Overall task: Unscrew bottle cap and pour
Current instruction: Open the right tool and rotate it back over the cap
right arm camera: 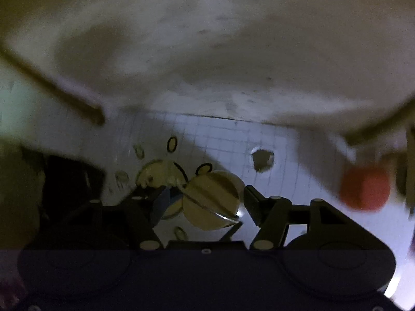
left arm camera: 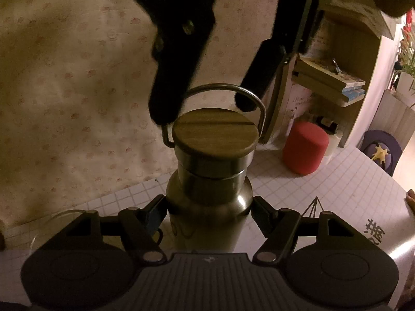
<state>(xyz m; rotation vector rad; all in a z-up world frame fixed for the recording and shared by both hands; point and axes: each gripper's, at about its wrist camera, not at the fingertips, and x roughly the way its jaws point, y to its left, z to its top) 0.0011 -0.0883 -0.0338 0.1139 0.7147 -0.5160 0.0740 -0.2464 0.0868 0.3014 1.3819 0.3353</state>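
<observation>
A steel bottle with printed figures stands upright on the white grid tablecloth. My left gripper is shut on its shoulder, one finger on each side. The cap has a round wooden top and a raised metal loop handle. My right gripper comes down from above, open, with its fingertips level with the loop on either side of the cap. The right wrist view is blurred: the wooden cap lies between the spread fingers of the right gripper, with a gap on the left side.
A red cylinder stands on the table right of the bottle, seen also as a red cylinder in the right wrist view. Behind it is a shelf with books. A clear glass rim shows at lower left. A patterned curtain hangs behind.
</observation>
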